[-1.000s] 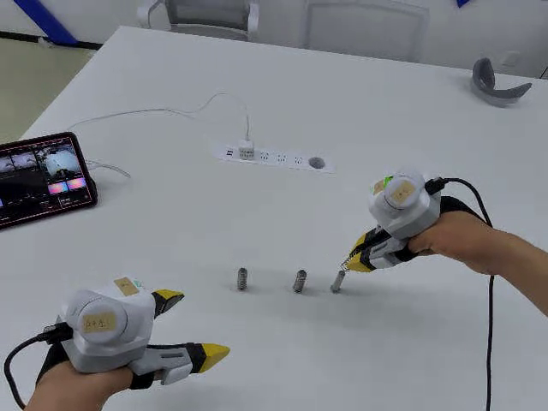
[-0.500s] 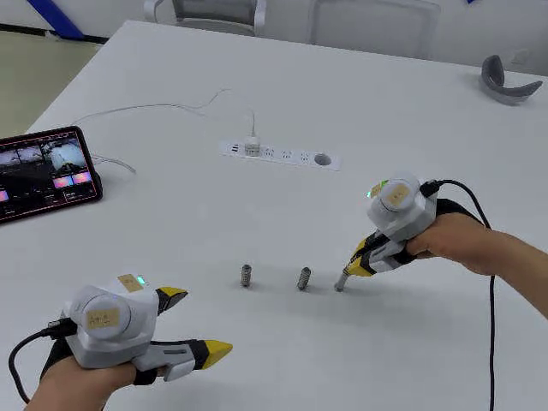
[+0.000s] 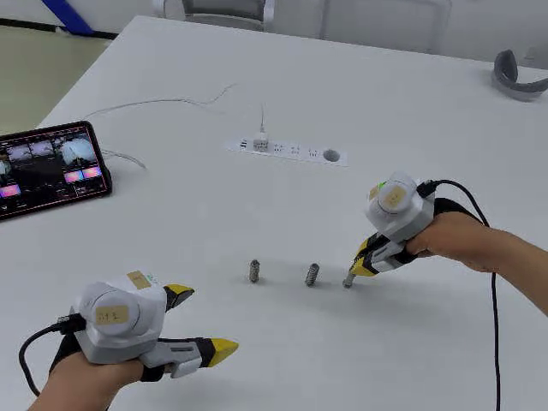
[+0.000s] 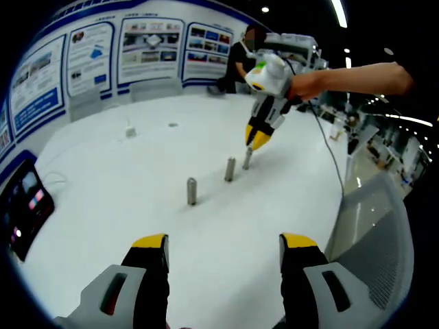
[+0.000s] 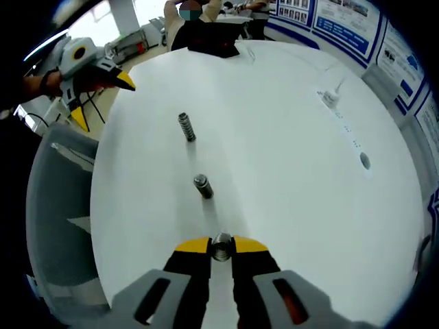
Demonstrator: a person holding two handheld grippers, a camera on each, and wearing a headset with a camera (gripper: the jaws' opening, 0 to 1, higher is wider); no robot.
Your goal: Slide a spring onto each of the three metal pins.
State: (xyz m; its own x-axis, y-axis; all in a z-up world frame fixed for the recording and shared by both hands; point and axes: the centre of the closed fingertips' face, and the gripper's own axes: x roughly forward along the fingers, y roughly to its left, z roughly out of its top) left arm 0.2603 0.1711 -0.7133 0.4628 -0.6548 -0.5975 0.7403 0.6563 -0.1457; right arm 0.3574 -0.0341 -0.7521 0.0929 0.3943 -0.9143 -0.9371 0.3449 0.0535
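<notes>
Cannot see the top of the third pin [image 3: 348, 280] in the head view: covered by the tips of the right gripper [image 3: 359, 266]. From the right gripper view, see just its round end, pinched between the jaws, with the shaft hidden under them; cannot tell whether a spring sits on it. Cannot make out coils on the middle pin [image 5: 202, 186], blurred in that view. Lose part of the tablet [image 3: 51, 167] past the left edge of the head view, with its screen too small to read. Lose the grey band [image 3: 521, 79] at the right edge, the chairs [image 3: 227, 8] at the top, the left hand [image 3: 81, 381] at the bottom. Cannot read the posters [image 4: 151, 44] in the left gripper view.
</notes>
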